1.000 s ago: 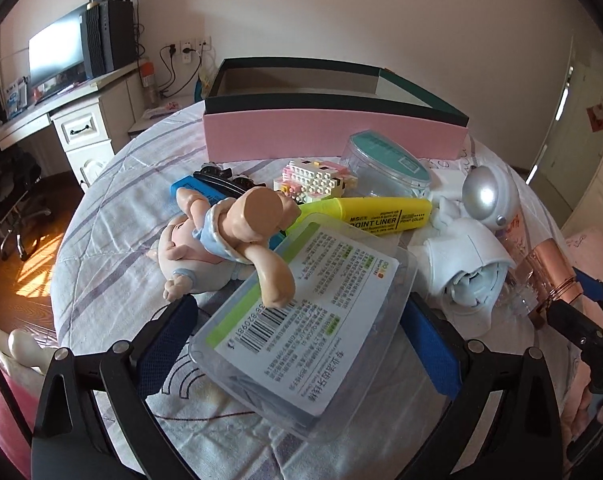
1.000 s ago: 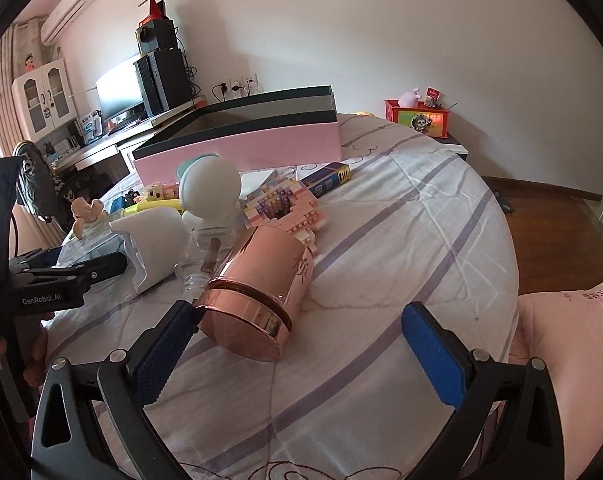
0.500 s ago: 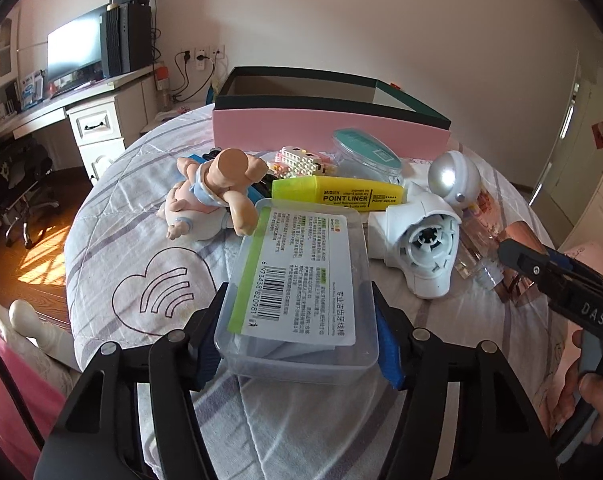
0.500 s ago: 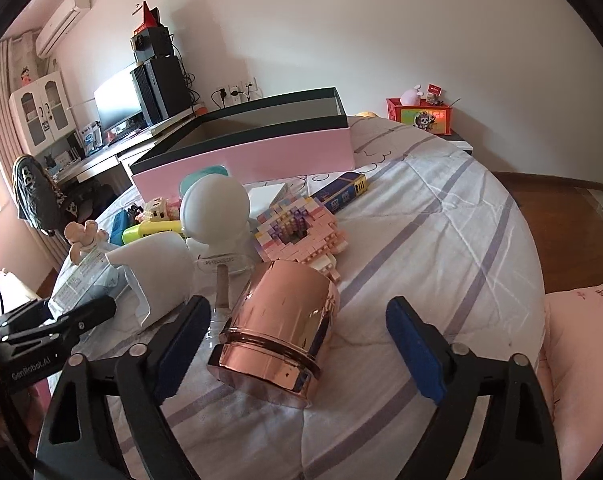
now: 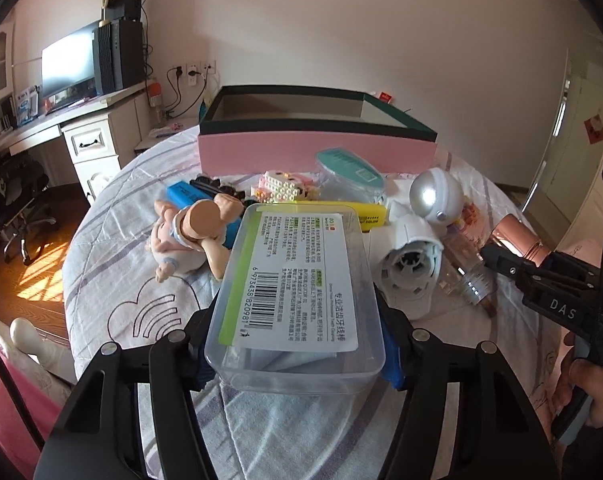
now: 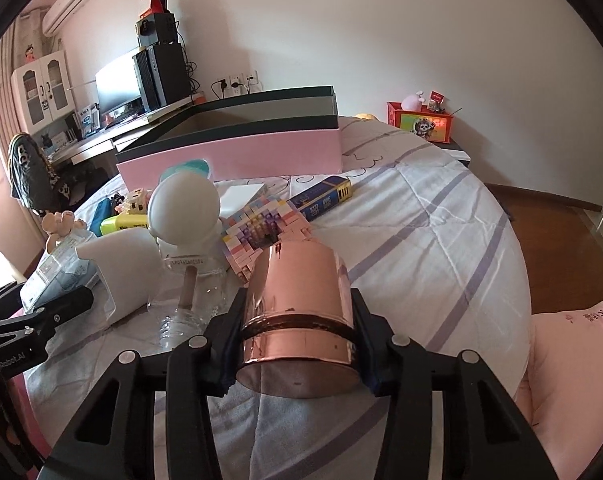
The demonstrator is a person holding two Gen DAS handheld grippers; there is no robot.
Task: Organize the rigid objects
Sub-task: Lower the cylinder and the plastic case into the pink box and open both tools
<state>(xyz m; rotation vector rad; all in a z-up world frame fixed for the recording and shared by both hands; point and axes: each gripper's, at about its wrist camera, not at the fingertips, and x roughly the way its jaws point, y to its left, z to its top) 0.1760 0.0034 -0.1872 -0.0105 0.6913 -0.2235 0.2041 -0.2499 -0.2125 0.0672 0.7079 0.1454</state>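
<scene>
Left gripper point(image 5: 297, 354) first: its blue pads sit tight against both long sides of the clear plastic box point(image 5: 297, 292), pinching it, label and barcode facing up, its far end out over the quilted bed cover point(image 5: 113, 264). Just beyond the box, a baby doll point(image 5: 189, 236) lies at its left corner and a yellow highlighter point(image 5: 371, 216) crosses behind it.

Over to the right gripper point(image 6: 297, 354): its jaws are closing on the rose-gold cup point(image 6: 299, 312), which lies on its side between them, open mouth toward the camera; both fingers appear pressed against its band. To the cup's left, a clear glass bottle point(image 6: 193, 296), a white hood-shaped shell point(image 6: 121, 264) and a white round-headed astronaut figure point(image 6: 183, 208) crowd together. Behind the cup, a pastel brick model point(image 6: 261, 228), then a blue-and-gold packet point(image 6: 321, 198).

Farther back on the bed stands the pink box with the dark rim point(image 6: 237, 152), open on top, its inside not visible from here. A teal-lidded round tub point(image 5: 347, 172) rests just in front of it.
</scene>
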